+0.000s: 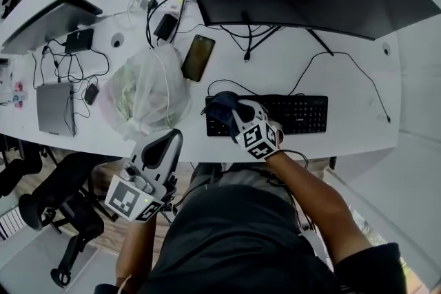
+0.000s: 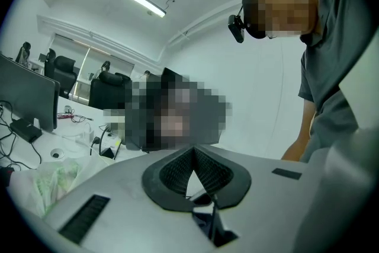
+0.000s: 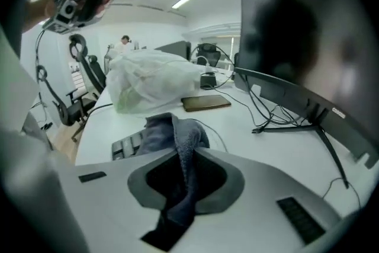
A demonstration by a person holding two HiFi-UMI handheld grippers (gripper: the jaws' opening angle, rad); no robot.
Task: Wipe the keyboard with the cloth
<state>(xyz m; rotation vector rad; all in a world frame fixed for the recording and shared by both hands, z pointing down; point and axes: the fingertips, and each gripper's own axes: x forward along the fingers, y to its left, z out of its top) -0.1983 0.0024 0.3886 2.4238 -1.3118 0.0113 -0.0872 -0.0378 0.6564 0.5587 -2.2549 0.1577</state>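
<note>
The right gripper [image 1: 234, 118] pinches the cloth [image 1: 222, 105], which bunches out past its tips onto the left end of the keyboard [image 1: 298, 113]. The left gripper [image 1: 169, 141], pressed together and empty, hangs at the near edge of the desk [image 1: 289, 69].

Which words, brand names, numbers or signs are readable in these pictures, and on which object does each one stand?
No text is readable in any view.
On the monitor: a small pale mark on the lower edge, too small to read.
On the keyboard: key legends, too small to read.
On the cloth and the phone: no print visible.
</note>
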